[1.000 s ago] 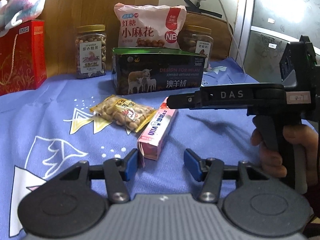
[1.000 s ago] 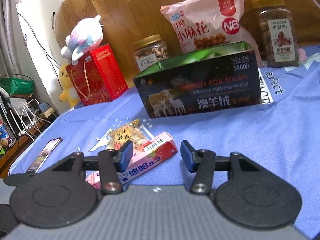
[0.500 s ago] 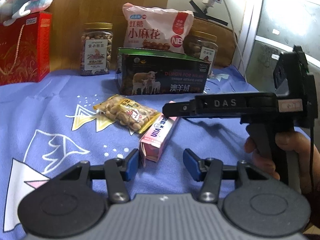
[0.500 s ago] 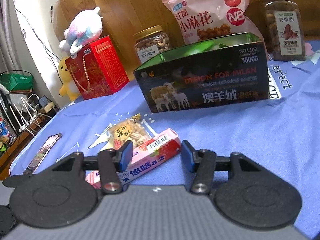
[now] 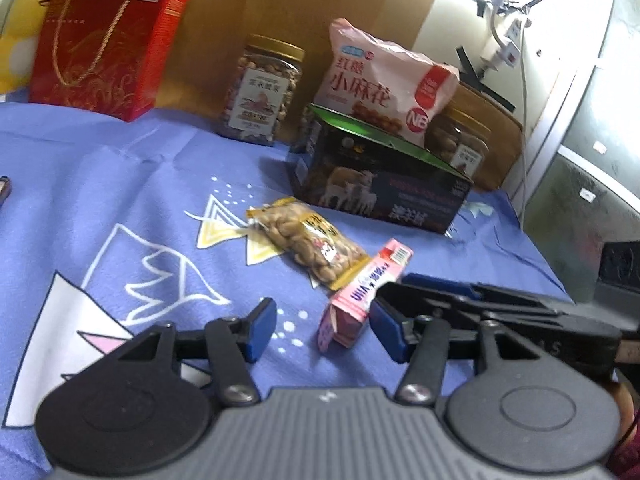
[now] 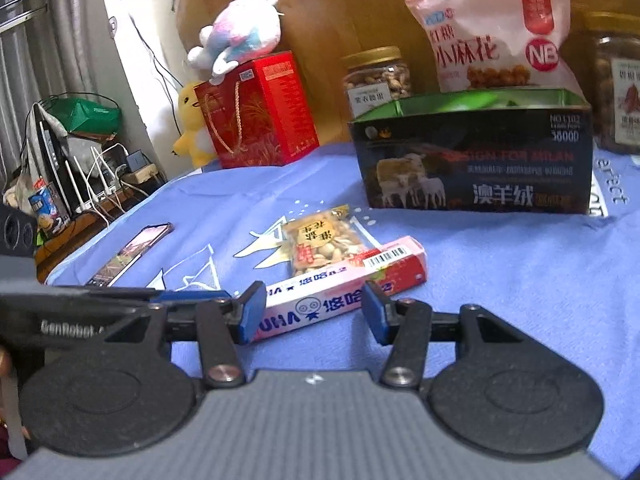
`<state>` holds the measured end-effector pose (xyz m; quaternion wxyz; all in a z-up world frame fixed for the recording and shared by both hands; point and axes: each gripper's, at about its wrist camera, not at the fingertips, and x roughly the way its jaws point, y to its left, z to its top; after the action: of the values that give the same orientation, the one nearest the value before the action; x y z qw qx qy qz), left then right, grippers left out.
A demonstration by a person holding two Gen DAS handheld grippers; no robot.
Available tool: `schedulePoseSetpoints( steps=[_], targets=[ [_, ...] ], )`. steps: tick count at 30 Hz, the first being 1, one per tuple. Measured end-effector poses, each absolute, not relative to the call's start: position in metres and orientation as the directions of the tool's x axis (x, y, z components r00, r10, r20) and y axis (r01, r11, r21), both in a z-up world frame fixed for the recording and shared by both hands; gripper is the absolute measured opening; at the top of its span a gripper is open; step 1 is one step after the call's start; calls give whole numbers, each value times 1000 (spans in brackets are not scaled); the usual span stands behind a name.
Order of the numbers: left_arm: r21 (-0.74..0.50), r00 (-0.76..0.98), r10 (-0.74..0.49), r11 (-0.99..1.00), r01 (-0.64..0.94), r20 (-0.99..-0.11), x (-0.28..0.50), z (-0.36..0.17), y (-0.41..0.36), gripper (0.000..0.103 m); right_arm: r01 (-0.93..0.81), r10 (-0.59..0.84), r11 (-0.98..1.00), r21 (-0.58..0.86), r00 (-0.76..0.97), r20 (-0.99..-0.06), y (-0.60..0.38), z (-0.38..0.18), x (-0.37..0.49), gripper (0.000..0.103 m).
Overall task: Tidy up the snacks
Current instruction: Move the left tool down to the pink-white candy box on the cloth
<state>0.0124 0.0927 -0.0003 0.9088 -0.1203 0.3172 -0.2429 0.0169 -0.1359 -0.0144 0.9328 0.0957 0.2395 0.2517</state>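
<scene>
1. The pink candy box (image 6: 340,280), printed "UHA" with a barcode, lies on the blue cloth (image 6: 520,280) just beside the peanut packet (image 6: 324,240).
2. The dark open box (image 6: 480,160) behind reads "DESIGN FOR MILAN" and "3000D".
3. The pink bag (image 6: 496,32) shows "NB".
4. Left hand-held gripper (image 5: 320,326): jaws opening, pads not pressing the candy box's near end between them.
5. Right hand-held gripper (image 6: 314,308): half-wide, astride the candy box, not gripping.
</scene>
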Motion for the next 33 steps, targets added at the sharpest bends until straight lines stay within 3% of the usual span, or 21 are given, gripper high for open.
schedulePoseSetpoints(
  steps=[16, 21, 30, 33],
  targets=[
    [-358, 780, -472, 870, 338, -412, -6, 3, 105, 59, -307, 450, 861, 405, 830, -330, -160, -13, 15, 61],
    [-387, 791, -453, 872, 298, -411, -4, 2, 109, 59, -299, 441, 859, 415, 843, -307, -165, -12, 12, 76],
    [-424, 797, -439, 868, 257, -414, -15, -1, 123, 55, -301, 464, 829, 472, 841, -278, -176, -13, 10, 76],
    [-420, 770, -464, 863, 281, -437, -15, -2, 119, 48, -290, 487, 805, 518, 822, -295, -182, -11, 24, 74]
  ],
)
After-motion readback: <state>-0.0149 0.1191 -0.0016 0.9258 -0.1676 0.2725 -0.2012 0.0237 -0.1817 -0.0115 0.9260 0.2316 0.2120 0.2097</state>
